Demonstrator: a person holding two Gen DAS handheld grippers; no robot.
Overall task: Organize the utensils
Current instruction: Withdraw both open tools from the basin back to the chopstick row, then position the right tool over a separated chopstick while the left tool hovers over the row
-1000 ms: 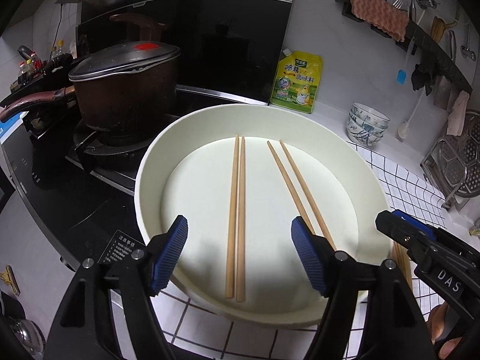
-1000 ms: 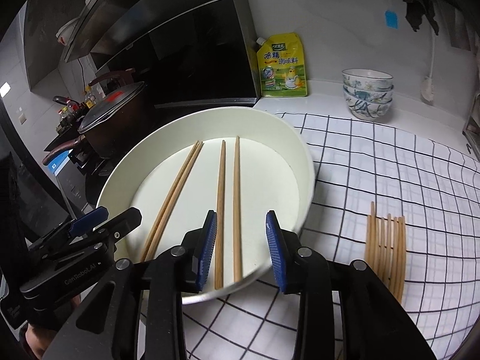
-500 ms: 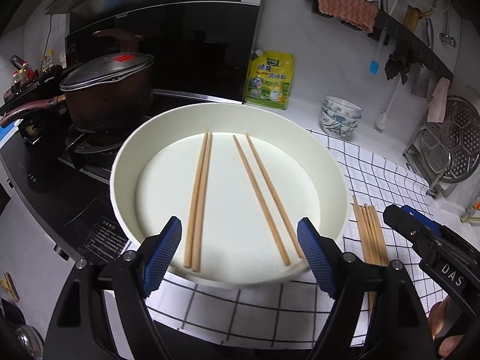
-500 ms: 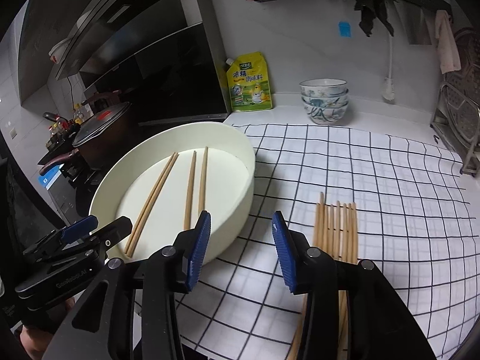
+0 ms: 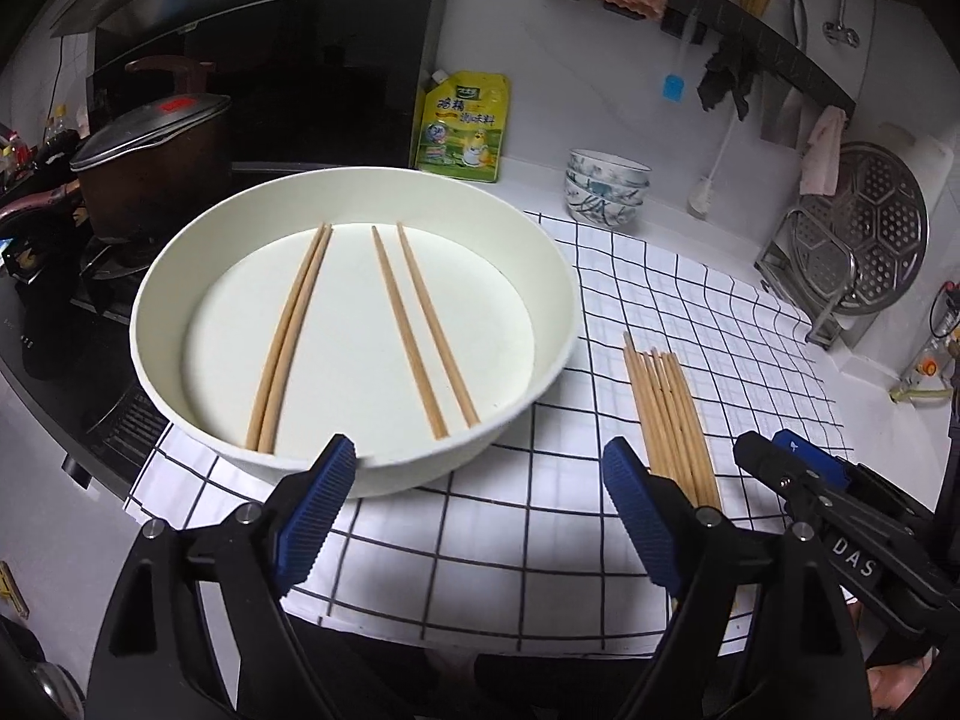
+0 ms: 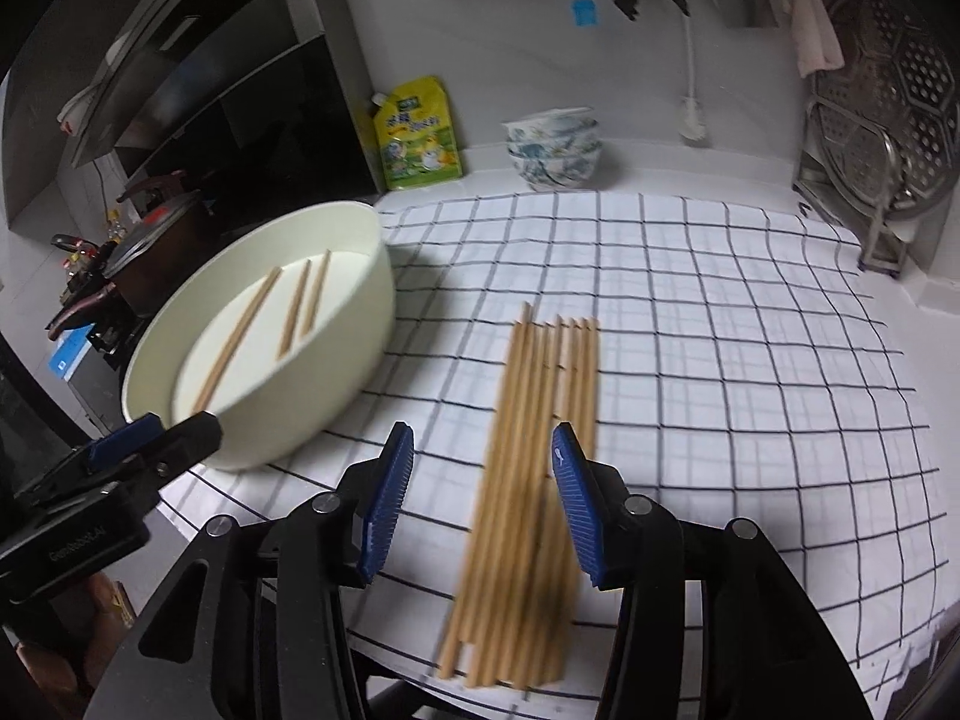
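The right gripper [image 6: 483, 501] is held open above the near part of a bundle of loose chopsticks [image 6: 531, 468], which is seen between its two blue pads, and nothing is gripped by it. The bundle is laid flat on the checked cloth [image 6: 720, 360] that covers the surface, just beside the white basin [image 6: 336, 372] and apart from it. The view from this side is blurred, so the number of sticks in the bundle cannot be told.

The left gripper [image 5: 480, 519] is held wide open and empty in front of the basin's near rim, with one pad close to the rim and the other over the cloth. Inside the basin, two pairs of chopsticks are laid on the flat bottom: a left pair [image 5: 291, 336] pressed together and a right pair [image 5: 423, 330] lying slightly apart, the two pairs being separated by bare bottom.

Behind the basin, a lidded dark pot [image 5: 150, 162] is seen on the stove, a yellow pouch [image 5: 462, 126] is leaned against the wall, and stacked patterned bowls [image 5: 606, 186] are set near it.
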